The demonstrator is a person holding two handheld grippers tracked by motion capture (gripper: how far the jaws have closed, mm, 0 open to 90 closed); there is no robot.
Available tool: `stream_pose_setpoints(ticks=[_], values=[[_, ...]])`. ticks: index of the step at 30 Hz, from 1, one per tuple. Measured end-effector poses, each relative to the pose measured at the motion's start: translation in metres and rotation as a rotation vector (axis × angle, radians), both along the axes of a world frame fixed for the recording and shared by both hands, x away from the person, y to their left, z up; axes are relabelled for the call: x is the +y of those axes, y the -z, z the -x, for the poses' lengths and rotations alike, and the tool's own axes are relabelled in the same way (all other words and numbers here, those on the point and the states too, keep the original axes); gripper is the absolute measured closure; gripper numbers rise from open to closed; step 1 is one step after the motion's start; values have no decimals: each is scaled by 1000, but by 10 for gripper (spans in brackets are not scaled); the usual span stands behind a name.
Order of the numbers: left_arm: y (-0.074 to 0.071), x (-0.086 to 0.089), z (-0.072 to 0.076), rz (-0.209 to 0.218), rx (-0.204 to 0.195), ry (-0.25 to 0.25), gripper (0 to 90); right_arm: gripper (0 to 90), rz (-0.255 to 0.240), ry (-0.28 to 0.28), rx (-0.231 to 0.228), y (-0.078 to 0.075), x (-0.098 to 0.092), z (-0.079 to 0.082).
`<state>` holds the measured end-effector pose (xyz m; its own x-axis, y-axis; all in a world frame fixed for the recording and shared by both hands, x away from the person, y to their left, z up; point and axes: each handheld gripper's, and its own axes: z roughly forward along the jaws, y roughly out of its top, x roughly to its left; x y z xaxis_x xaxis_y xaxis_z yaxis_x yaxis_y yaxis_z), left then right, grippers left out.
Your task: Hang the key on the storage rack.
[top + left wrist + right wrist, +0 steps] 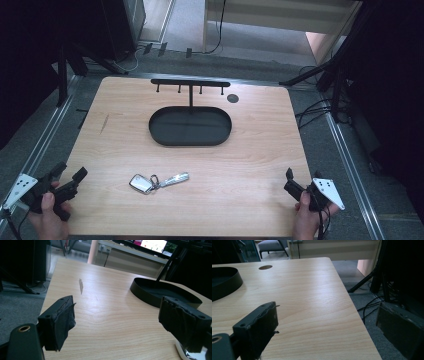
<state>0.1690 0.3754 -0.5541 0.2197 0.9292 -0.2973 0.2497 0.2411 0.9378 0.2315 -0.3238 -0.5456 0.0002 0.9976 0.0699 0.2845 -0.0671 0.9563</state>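
Both my left gripper and right gripper wait with fingers wide, empty, while the key fob lies near-centre on the counter, probably light, slippery; I'd pinch its flat sides

You are at a light wooden table with rounded corners and a round grommet hole near its far edge. Grey carpet surrounds it, crossed by metal rails and black cables. Beyond stands pale beige furniture; both sides are dark.
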Motion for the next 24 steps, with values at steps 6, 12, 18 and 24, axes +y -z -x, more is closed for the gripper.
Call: stream_pose_setpoints(ticks=[6, 12, 18, 24], values=[[0, -2, 0, -21, 0, 7, 138, 35, 1, 0, 0, 0, 0, 0], [-1, -4, 0, -34, -2, 1, 141, 36, 2, -2, 2, 0, 0, 0], [-2, -6, -1, -53, 4, -6, 142, 37, 8, -1, 2, 0, 0, 0], [-4, -15, -6, -91, 38, 4, 145, 37, 0, -1, 0, 0, 0, 0]])
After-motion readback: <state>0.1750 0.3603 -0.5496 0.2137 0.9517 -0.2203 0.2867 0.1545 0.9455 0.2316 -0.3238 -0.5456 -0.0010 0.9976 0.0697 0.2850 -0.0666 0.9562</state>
